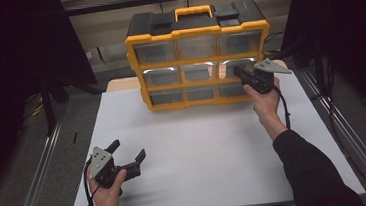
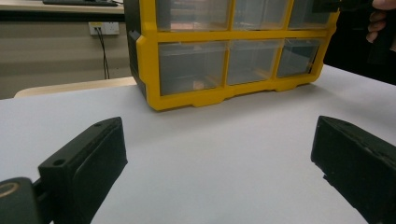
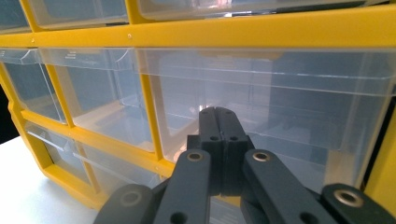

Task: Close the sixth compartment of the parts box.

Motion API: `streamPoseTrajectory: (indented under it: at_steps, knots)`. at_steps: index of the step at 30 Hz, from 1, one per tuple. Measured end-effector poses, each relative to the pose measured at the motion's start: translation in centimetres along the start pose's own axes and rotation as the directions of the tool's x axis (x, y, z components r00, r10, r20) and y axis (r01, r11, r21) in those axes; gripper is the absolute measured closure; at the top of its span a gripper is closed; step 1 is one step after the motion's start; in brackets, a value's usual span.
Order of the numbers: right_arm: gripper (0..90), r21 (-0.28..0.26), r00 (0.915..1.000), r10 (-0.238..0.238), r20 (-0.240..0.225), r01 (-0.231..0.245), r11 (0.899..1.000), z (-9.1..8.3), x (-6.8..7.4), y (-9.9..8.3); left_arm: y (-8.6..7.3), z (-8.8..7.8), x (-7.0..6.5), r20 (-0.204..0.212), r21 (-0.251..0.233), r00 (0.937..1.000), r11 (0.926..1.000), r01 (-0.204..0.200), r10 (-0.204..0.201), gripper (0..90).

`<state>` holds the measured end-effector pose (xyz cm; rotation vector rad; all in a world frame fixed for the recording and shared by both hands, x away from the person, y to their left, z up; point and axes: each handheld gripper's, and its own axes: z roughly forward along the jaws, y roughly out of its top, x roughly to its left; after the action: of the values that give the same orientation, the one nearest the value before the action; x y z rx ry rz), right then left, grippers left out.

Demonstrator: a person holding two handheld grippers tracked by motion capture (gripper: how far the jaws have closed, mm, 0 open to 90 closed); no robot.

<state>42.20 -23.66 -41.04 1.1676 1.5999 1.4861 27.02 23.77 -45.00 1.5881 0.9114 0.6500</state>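
Observation:
A yellow and black drawer cabinet with clear plastic drawers stands at the back of the white table. My right gripper is shut, jaws pressed flat together with nothing between them, its tip at the front of the middle-row right drawer. In the right gripper view the closed jaw tips sit right against that clear drawer face; I cannot tell if they touch it. My left gripper rests low near the table's front left, open wide and pointing toward the cabinet, with bare table between its jaws.
The cabinet has a yellow carry handle on top. Metal rails run along both sides of the table. A wall socket with a cable is on the wall behind. The other hand shows at the cabinet's right.

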Motion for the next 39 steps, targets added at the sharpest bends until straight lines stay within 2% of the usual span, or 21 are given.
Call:
streamPoseTrajectory:
  at_steps: [3, 5, 7, 8, 10, 15, 17, 19, 21, 22, 24, 25, 27, 28, 29, 33, 34, 35, 37, 38, 39]
  knots:
    - [90.0, 0.007, 1.0000, 0.002, -0.005, -0.002, 1.000, 0.1, 0.0, 0.0, 0.0, 0.1, 0.1, 0.006, 0.009, 0.9999, 0.9999, -0.014, 0.014, 3.4]
    - [90.0, 0.011, 1.0000, 0.002, -0.006, -0.002, 1.000, 0.1, -0.1, 0.1, -0.1, 0.2, -0.1, -0.004, -0.006, 0.9998, 0.9998, 0.017, -0.017, 3.4]
    - [90.0, 0.009, 1.0000, 0.007, 0.000, -0.007, 1.000, 0.2, -0.1, 0.0, -0.1, 0.2, -0.1, -0.003, -0.007, 0.9999, 0.9998, 0.016, -0.016, 3.4]
    - [90.0, 0.009, 1.0000, 0.007, 0.000, -0.007, 1.000, 0.2, -0.1, 0.0, 0.0, 0.1, 0.1, -0.003, 0.013, 0.9999, 0.9998, -0.014, 0.014, 3.4]
    - [90.0, 0.018, 0.9999, 0.013, 0.007, -0.014, 1.000, 0.3, -0.1, 0.0, -0.1, 0.2, -0.1, -0.003, -0.009, 0.9999, 0.9998, 0.017, -0.017, 3.4]
    - [90.0, 0.022, 0.9999, 0.007, 0.014, -0.007, 1.000, 0.3, -0.1, 0.1, -0.1, 0.3, -0.1, 0.006, -0.016, 0.9997, 0.9996, 0.025, -0.025, 3.4]
    - [90.0, 0.029, 0.9995, 0.032, 0.008, -0.032, 0.999, 0.3, -0.1, 0.1, 0.0, 0.1, 0.1, 0.012, 0.007, 0.9999, 0.9999, -0.011, 0.011, 3.4]
    - [88.4, 0.030, 0.9992, 0.041, 0.000, -0.041, 0.999, 0.2, -0.1, 0.0, 0.0, 0.1, 0.1, 0.011, 0.012, 0.9998, 0.9998, -0.016, 0.016, 3.4]
    - [81.3, 0.045, 0.9993, 0.037, -0.010, -0.037, 0.998, 0.0, 0.0, 0.0, 0.0, 0.0, 0.1, 0.002, 0.013, 0.9998, 0.9997, -0.020, 0.020, 3.4]
    - [81.3, 0.045, 0.9993, 0.037, -0.010, -0.037, 0.998, 0.0, 0.0, 0.0, 0.0, -0.1, 0.1, 0.000, 0.010, 0.9999, 0.9998, -0.016, 0.016, 3.4]
    - [77.6, 0.048, 0.9984, 0.050, -0.028, -0.049, 0.998, -0.2, -0.1, -0.1, -0.1, 0.0, -0.1, 0.004, 0.000, 0.9999, 1.0000, 0.009, -0.009, 3.3]
    - [75.8, 0.046, 0.9983, 0.052, -0.026, -0.050, 0.998, -0.2, -0.1, -0.1, -0.1, -0.1, 0.1, 0.006, 0.013, 0.9999, 0.9999, -0.009, 0.009, 3.3]
    - [66.4, 0.054, 0.9986, 0.039, -0.037, -0.037, 0.998, -0.5, 0.2, 0.0, -0.1, -0.1, 0.1, 0.007, 0.015, 1.0000, 0.9999, -0.007, 0.007, 3.3]
    - [66.4, 0.054, 0.9986, 0.039, -0.037, -0.037, 0.998, -0.5, 0.2, 0.0, -0.1, -0.1, 0.1, 0.007, 0.016, 0.9999, 0.9998, -0.008, 0.008, 3.3]
    - [59.9, 0.058, 0.9985, 0.034, -0.043, -0.032, 0.998, -0.7, 0.5, 0.1, -0.1, -0.1, 0.1, 0.007, 0.017, 0.9999, 0.9998, -0.009, 0.009, 3.4]
    - [51.7, 0.057, 0.9981, 0.028, -0.055, -0.025, 0.998, -1.1, 0.9, 0.1, -0.1, -0.2, 0.1, 0.004, 0.018, 1.0000, 0.9998, -0.009, 0.009, 3.3]
    - [42.1, 0.071, 0.9981, 0.020, -0.057, -0.016, 0.997, -1.3, 1.1, -0.2, -0.1, -0.2, 0.1, 0.004, 0.017, 1.0000, 0.9998, -0.007, 0.007, 3.3]
    - [42.1, 0.071, 0.9981, 0.020, -0.057, -0.016, 0.997, -1.3, 1.1, -0.2, -0.1, -0.1, 0.1, 0.011, 0.012, 0.9999, 0.9999, -0.002, 0.002, 3.3]
    - [27.8, 0.091, 0.9979, 0.026, -0.059, -0.021, 0.996, -1.7, 1.1, -0.6, -0.2, 0.1, 0.1, -0.004, 0.001, 0.9999, 0.9999, 0.015, -0.015, 3.3]
    - [22.1, 0.094, 0.9978, 0.032, -0.057, -0.027, 0.995, -1.7, 1.1, -0.8, -0.2, 0.1, 0.3, 0.005, 0.009, 0.9999, 0.9999, 0.009, -0.009, 3.3]
    - [22.1, 0.094, 0.9978, 0.032, -0.057, -0.027, 0.995, -1.7, 1.1, -0.8, -0.2, 0.0, 0.3, -0.007, 0.009, 0.9999, 0.9999, 0.013, -0.013, 3.3]
